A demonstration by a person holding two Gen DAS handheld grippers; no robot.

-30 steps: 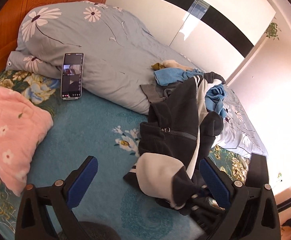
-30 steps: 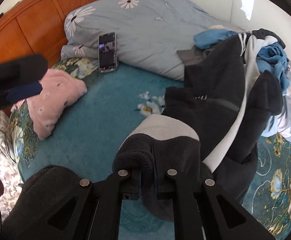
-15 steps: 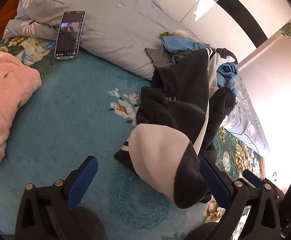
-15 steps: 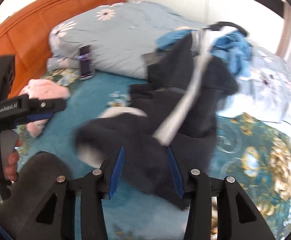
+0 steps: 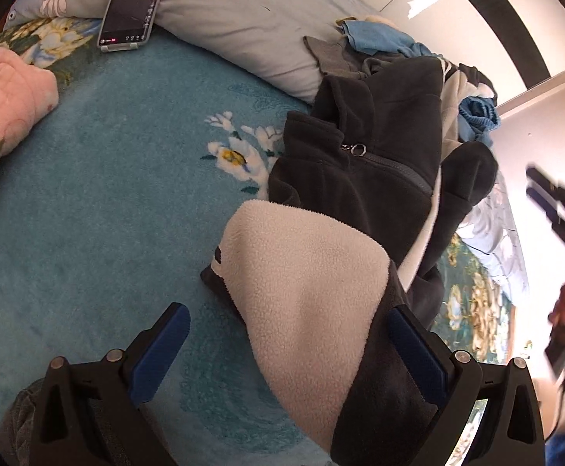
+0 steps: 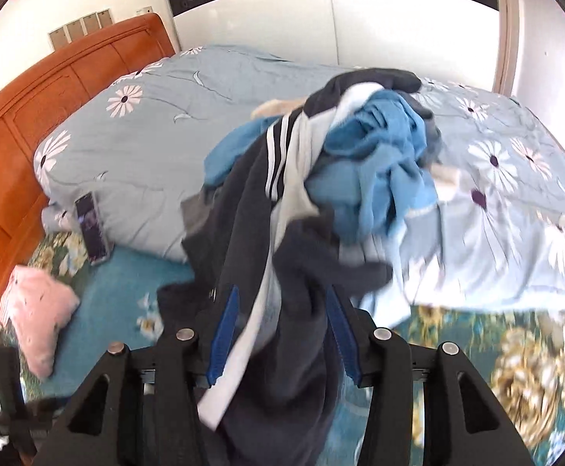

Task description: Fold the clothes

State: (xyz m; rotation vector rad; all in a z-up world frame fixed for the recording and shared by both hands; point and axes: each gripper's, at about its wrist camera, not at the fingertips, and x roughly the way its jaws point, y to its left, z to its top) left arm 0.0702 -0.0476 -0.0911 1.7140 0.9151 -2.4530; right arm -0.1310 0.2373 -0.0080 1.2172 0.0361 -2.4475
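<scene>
The bed [image 5: 99, 209], under a teal flowered blanket, carries everything here. A pale blue quilt [image 6: 173, 163] is bunched along its far side, from 10 to 2 o'clock in the right wrist view, which likely leaves the near blanket free as folding room. On that quilt sits a heap of clothes, a blue garment [image 6: 375, 163] uppermost.

The dark fleece jacket [image 5: 375, 163] trails from the heap down onto the blanket, crumpled, zip part-way, its cream lining [image 5: 313, 272] turned outward at the near end. It is not lying folded; whether it is being spread for a fold or only dragged clear of the heap cannot be told.

A pink folded cloth [image 5: 6, 101] lies at 9 o'clock in the left view. A phone [image 5: 134, 4] is propped against the quilt at 11 o'clock, screen lit.

The left gripper [image 5: 288, 345] has its jaws spread wide, holding nothing; the cream end of the jacket lies between them, nearer the 4 o'clock pad. The right gripper [image 6: 284, 338] is blurred; its jaws are parted with the jacket's dark body hanging between them, apparently unpinched. In the left view it appears at 3 o'clock, off the bed.
</scene>
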